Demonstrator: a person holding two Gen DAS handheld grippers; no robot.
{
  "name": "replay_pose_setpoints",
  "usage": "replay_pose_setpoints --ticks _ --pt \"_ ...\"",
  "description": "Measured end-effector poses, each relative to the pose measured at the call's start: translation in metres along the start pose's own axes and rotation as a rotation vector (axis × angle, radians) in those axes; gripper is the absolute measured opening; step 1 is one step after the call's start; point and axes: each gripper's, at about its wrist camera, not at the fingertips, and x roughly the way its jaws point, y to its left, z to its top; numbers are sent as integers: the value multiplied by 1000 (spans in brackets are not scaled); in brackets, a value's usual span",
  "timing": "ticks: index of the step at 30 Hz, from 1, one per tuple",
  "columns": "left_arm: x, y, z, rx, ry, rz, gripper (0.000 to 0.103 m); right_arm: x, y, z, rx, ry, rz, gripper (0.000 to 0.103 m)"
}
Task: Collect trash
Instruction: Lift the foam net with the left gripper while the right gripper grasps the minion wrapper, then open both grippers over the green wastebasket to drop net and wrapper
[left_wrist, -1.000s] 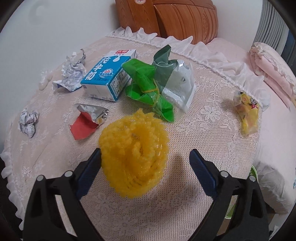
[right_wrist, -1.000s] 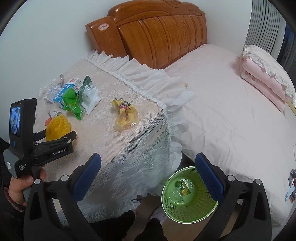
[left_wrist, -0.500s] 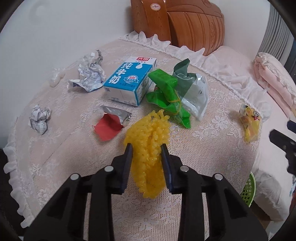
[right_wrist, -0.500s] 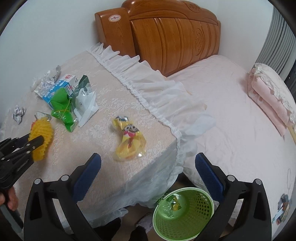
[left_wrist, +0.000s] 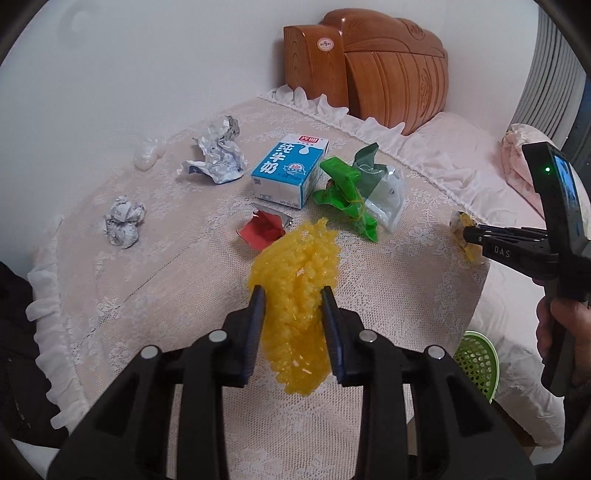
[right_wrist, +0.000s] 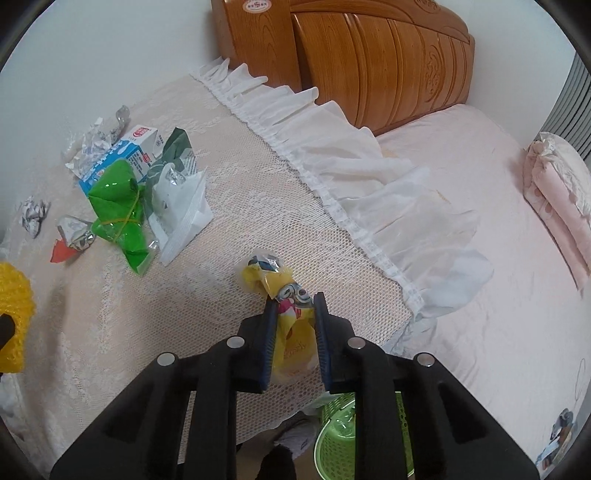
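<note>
On the lace-covered table (left_wrist: 177, 273), trash is lying scattered: milk carton (left_wrist: 290, 170) at 12 o'clock, paper balls at 10. The left gripper (left_wrist: 293, 295) is clenching a yellow foam net (left_wrist: 301, 273) above the cloth. The right gripper (right_wrist: 293, 302) is grasping a yellow snack wrapper (right_wrist: 284, 295) at the table's edge, the green basket (right_wrist: 341, 435) sitting below at 5 o'clock.

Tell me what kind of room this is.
Most likely a bedroom: a wooden headboard stands against the wall, a bed with a pink sheet fills the right side, and folded pink bedding lies on it.
</note>
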Motion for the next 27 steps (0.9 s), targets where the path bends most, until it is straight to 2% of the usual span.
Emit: replay_pose_setpoints --ticks 6,13,21,27 --pt "-21 -16 -5 50 -26 -60 30 -39 -17 -16 83 -58 100 19" --pt "-24 -62 -21 163 2 -156 30 -82 -50 -61 214 -70 137 19" --pt "-24 -150 -34 424 25 -286 30 -99 -105 -145 358 18 20 19" --pt "-16 -233 -51 609 70 -428 30 -108 -164 -209 549 57 -60 19"
